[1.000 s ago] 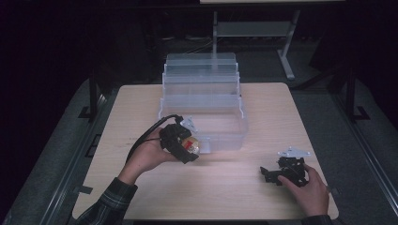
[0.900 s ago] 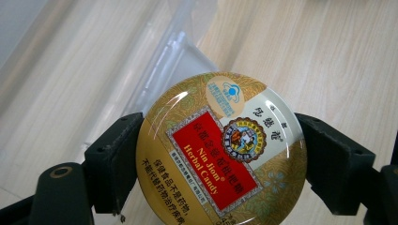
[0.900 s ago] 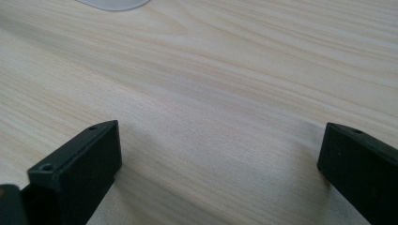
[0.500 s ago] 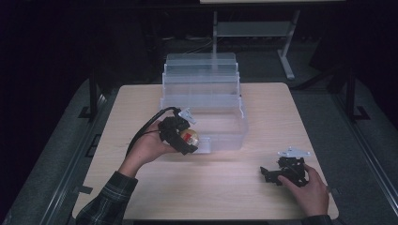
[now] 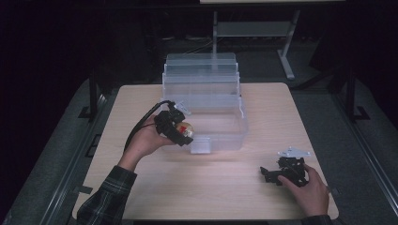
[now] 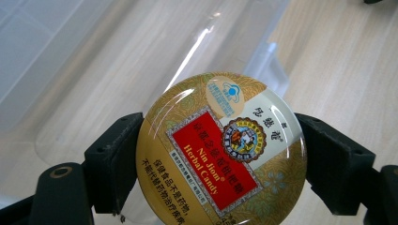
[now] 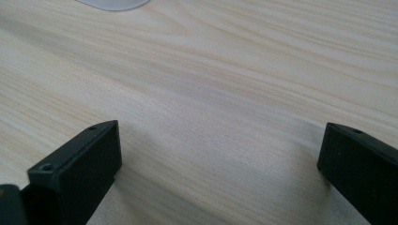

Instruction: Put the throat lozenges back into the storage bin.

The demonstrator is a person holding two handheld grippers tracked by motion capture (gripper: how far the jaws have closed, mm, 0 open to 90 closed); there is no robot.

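Note:
My left gripper (image 5: 184,132) is shut on a round gold candy tin (image 6: 220,150) with a red label; the tin (image 5: 186,130) hangs at the front left rim of a clear plastic bin (image 5: 220,136). In the left gripper view the black jaws press the tin's two sides, and the bin's clear floor lies behind it. My right gripper (image 5: 268,174) rests low on the wooden table (image 5: 225,187) at the front right, held by a hand. Its jaws stand wide apart (image 7: 218,173) with only bare wood between them.
The clear bin has stepped tiers rising toward the back (image 5: 201,70) and a small tab (image 5: 201,146) at its front. Beyond the table's far edge stands a metal frame (image 5: 286,56) in the dark. A plaid sleeve (image 5: 105,197) comes in at the front left.
My left gripper has carried the tin up and away from the person, from in front of the bin to its front left rim. The right gripper has stayed put.

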